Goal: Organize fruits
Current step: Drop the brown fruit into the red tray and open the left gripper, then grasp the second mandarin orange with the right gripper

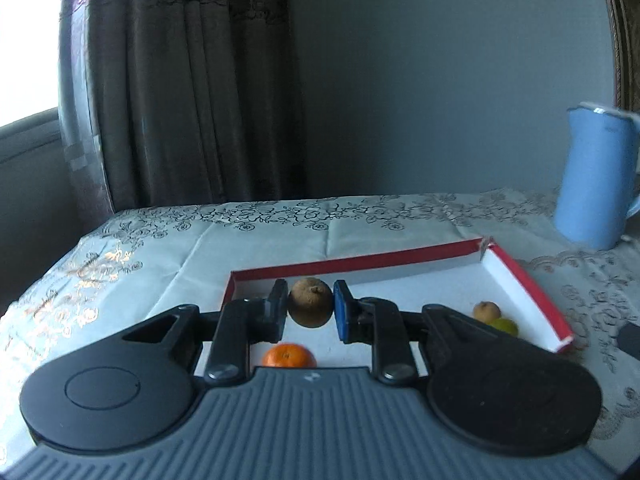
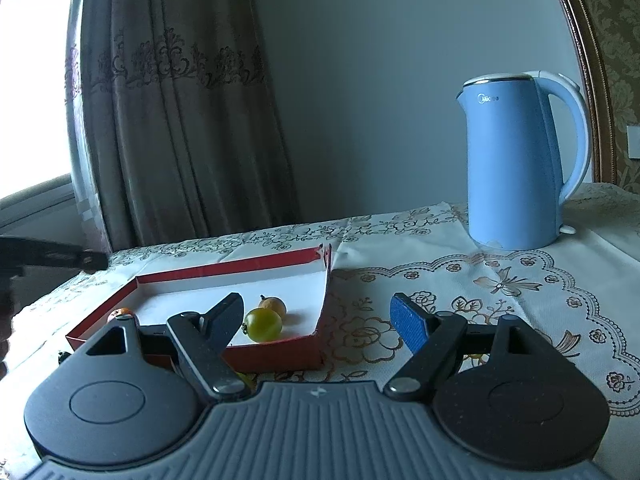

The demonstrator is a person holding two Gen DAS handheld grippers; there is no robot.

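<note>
- The left gripper was closed on a brown round fruit; its two pads pressed the fruit from both sides, and the fruit hung above the white floor of the red tray.
- The right gripper stood wide and held nothing. It rested low, just beside the near right corner of the red tray.
- The step in hand seemed to be bringing the brown fruit into the tray. To do it well, the person should probably lower the fruit until it almost touches the floor, and open the jaws only then, because a round fruit rolls easily when it drops.
- A free place should be chosen. The middle and the far part of the tray looked bare, so the fruit could go there without pushing the others.
- The grip looked centred on the fruit, so no change of hold seemed necessary before release.
- In the tray lay an orange mandarin near the front, under the left gripper.
- At the right side of the tray lay a small tan fruit and a green fruit, touching or almost touching each other.
- A blue kettle stood on the tablecloth behind the tray, well apart from it. What it contained could not be seen.
</note>
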